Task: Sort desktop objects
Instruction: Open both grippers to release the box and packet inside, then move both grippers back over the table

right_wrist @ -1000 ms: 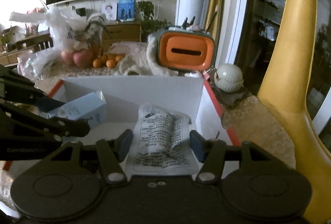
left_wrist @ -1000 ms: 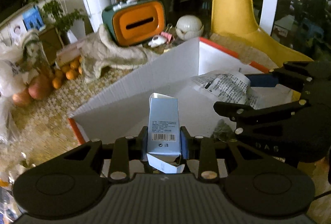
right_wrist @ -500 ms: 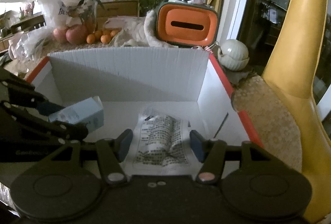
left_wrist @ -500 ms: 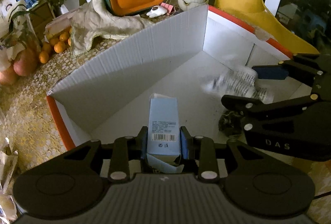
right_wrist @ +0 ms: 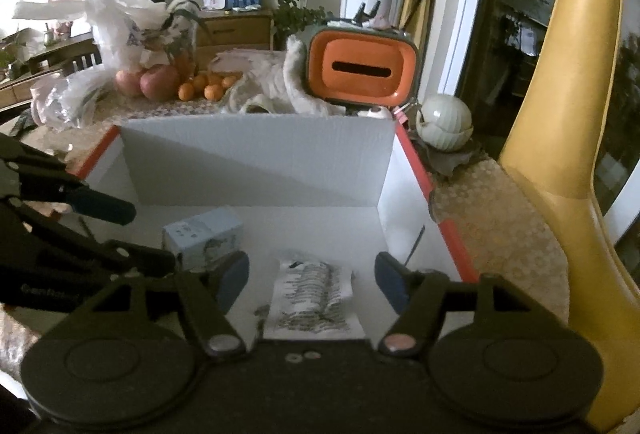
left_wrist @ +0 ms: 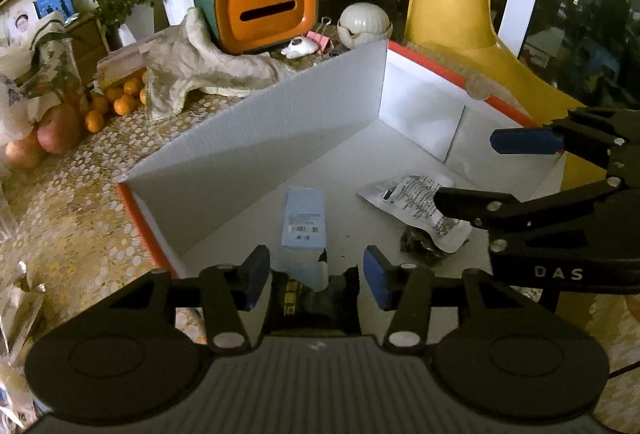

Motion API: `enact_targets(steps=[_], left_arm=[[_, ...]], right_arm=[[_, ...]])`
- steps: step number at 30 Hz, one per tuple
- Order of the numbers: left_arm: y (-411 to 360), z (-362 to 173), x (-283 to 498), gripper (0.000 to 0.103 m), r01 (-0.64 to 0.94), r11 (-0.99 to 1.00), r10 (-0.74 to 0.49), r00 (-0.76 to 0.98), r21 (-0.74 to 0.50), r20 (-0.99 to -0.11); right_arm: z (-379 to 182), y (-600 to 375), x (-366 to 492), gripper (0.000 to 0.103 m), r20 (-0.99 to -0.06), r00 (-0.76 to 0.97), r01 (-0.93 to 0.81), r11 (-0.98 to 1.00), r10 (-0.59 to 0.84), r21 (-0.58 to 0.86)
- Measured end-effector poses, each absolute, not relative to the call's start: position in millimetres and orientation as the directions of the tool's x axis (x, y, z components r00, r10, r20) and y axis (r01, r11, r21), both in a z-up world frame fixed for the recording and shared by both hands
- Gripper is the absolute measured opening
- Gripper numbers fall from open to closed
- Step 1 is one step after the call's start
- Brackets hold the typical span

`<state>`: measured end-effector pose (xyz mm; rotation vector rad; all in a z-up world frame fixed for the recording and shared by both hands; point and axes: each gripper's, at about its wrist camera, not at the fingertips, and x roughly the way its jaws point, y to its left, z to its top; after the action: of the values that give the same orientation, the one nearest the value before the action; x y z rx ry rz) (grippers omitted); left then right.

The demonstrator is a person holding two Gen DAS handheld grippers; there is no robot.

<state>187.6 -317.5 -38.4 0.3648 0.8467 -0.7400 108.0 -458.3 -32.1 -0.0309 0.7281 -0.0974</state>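
Observation:
A white box with orange rims (left_wrist: 280,137) stands on the table; it also shows in the right wrist view (right_wrist: 256,157). A light blue carton (left_wrist: 304,220) lies flat on the box floor, also seen in the right wrist view (right_wrist: 202,236). A printed white packet (left_wrist: 416,199) lies to its right, also in the right wrist view (right_wrist: 314,296). A small dark item (left_wrist: 420,248) lies beside the packet. My left gripper (left_wrist: 314,280) is open and empty above the near box edge. My right gripper (right_wrist: 312,282) is open and empty above the packet, and shows in the left wrist view (left_wrist: 468,171).
An orange and green tissue box (left_wrist: 262,11), a beige cloth (left_wrist: 200,65), a white round pot (left_wrist: 364,23), oranges (left_wrist: 120,99) and apples (left_wrist: 56,131) lie behind the box. A yellow chair (right_wrist: 560,153) stands to the right. A dark wrapper (left_wrist: 296,300) lies under my left gripper.
My left gripper opened and let the blue carton drop flat onto the box floor. My right gripper opened wider and the packet lies on the floor. Both grippers rose a little.

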Motion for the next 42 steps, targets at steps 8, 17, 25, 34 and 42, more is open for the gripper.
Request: enact_targets(steps=[8, 17, 25, 34, 42], left_arm=[[-291.6, -12.9, 169.7, 0.050, 0.708, 0.706, -0.479, 0.464, -0.012, -0.745], [-250.7, 19.9, 145.6, 0.050, 0.687, 0.726, -0.516, 0.515, -0.030, -0.685], [-219.1, 35.6, 121.8, 0.050, 0.686, 0.726, -0.548, 0.536, -0.048, -0.643], [-166.6, 42.7, 92.3, 0.056, 0.632, 0.775, -0.518, 0.618, -0.018, -0.592], [-110.5, 28.9, 68.3, 0.070, 0.529, 0.848, -0.431, 0.709, 0.017, -0.558]], right_arm=[[-6.8, -438.3, 84.7, 0.069, -0.633, 0.770, 0.057, 0.997, -0.082, -0.060], [18.4, -407.2, 62.0, 0.069, -0.601, 0.796, 0.034, 0.997, -0.066, -0.064], [29.9, -380.4, 37.9, 0.069, -0.577, 0.815, 0.028, 0.998, -0.058, -0.061], [37.0, -349.2, 26.4, 0.070, -0.556, 0.830, 0.020, 0.999, -0.035, -0.032], [21.0, -316.1, 23.0, 0.075, -0.582, 0.812, -0.040, 0.999, 0.045, 0.022]])
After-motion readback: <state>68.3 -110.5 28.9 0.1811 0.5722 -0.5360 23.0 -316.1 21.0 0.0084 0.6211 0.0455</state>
